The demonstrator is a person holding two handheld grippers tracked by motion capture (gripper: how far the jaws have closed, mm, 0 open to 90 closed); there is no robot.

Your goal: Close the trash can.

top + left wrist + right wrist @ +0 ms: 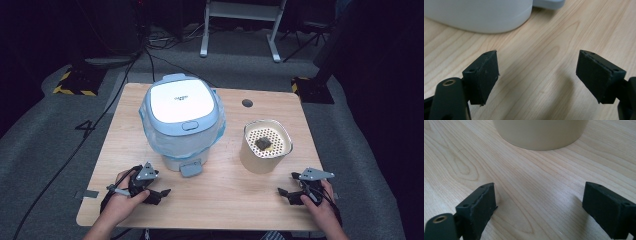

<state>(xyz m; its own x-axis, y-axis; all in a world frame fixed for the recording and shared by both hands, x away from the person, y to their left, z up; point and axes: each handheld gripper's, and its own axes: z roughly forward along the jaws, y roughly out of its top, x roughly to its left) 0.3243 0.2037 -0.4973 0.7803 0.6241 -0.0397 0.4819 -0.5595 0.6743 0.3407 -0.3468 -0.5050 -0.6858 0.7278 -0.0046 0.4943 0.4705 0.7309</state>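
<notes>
A white and pale blue rice cooker [181,120] with its lid down stands at the middle left of the wooden table [220,190]; its white base [481,15] shows in the left gripper view. A beige round pot [265,145] with a perforated insert and a dark lump in it stands to the right; its wall [541,132] rises ahead in the right gripper view. My left gripper [159,192] rests open near the front left edge, jaws wide apart [537,75]. My right gripper [289,190] rests open near the front right, nothing between its jaws [539,207].
A dark round hole [247,103] sits in the table's far side. Black cables [75,145] trail over the grey floor at the left. A white frame's legs [240,30] stand beyond the table. Bare wood lies between the two grippers.
</notes>
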